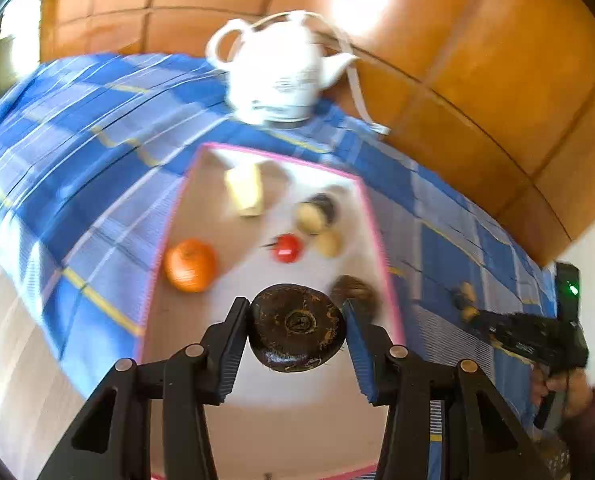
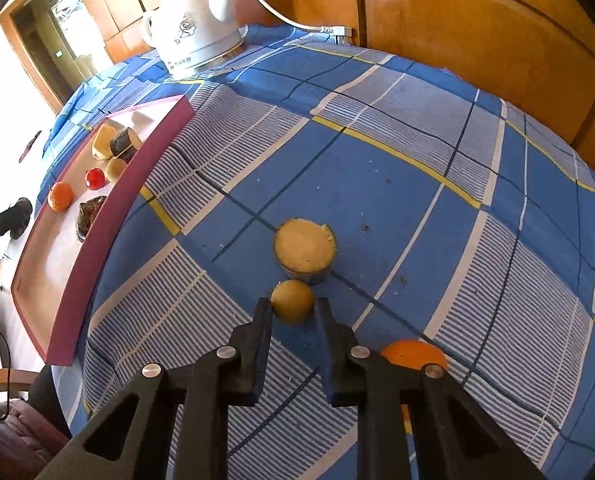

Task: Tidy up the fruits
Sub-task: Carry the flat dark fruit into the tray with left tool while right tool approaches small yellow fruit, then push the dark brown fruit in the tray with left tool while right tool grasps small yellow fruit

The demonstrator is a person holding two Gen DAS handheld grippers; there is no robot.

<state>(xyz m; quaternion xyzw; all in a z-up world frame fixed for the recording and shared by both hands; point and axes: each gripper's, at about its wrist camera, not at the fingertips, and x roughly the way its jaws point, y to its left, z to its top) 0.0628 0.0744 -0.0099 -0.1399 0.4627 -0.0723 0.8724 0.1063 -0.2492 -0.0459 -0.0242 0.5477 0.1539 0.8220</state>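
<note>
While the left gripper (image 1: 297, 322) hung over the near end of the pink-rimmed tray (image 1: 371, 216), its jaws pinched a dark brown, disc-shaped fruit (image 1: 296, 327) between them, clear of the tray floor. On the tray, from left to right in the left wrist view, lay an orange (image 1: 190, 265), a pale yellow block (image 1: 246, 194), a small red fruit (image 1: 286, 248), a pale cut piece with a dark rind (image 1: 315, 212), a small yellowish ball (image 1: 329, 243) just beside it, and a brown husky fruit (image 1: 357, 290) against the right rim. A white kettle (image 1: 275, 72) stood beyond the tray on the blue checked cloth (image 1: 77, 128) that covered the counter, with its white cord trailing off to the right.

To the right of the tray, on the bare cloth, the right gripper (image 2: 295, 306) pointed steeply down, its jaws closed on a small yellow round fruit (image 2: 292, 300) that rested on the cloth. Just behind that fruit, touching or nearly so, sat a halved fruit (image 2: 304, 249) with its pale cut face upward and a dark rind. Another orange fruit (image 2: 413, 354) lay further right, partly hidden behind the right gripper's frame. At the far right of the left wrist view, a hand (image 1: 565, 392) held the right gripper.
</note>
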